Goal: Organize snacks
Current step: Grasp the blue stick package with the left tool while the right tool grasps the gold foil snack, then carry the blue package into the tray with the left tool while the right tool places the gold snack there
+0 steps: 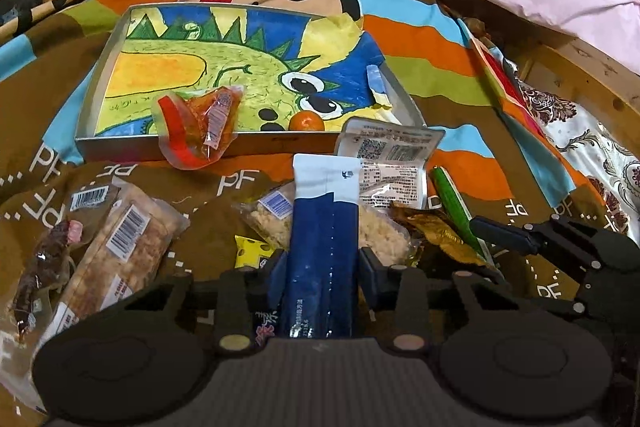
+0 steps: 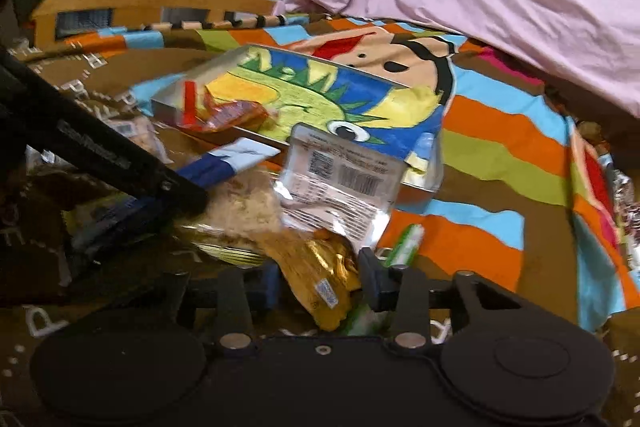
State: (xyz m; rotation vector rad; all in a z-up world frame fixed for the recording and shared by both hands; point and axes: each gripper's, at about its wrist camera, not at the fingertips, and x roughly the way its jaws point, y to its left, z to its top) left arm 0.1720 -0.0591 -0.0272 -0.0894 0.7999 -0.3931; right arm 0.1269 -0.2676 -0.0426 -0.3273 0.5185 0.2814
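the left tool [image 1: 323, 269] clamps a long glossy blue-and-white packet [image 1: 323, 227]; the right tool [image 2: 318, 281] pinches a crinkled gold foil wrapper [image 2: 316, 271]. both lie among snacks on the bed, near a shallow rectangular tray [image 1: 120, 39].

Ahead of the left gripper [image 1: 323, 277], snack packets [image 1: 120, 239] crowd the blanket [image 1: 460, 115] on both sides of its jaws; the shallow tray [image 1: 248, 143] beyond lies mostly bare. Right of the right gripper [image 2: 320, 285], striped blanket lies open, while the left gripper's arm bars its left.
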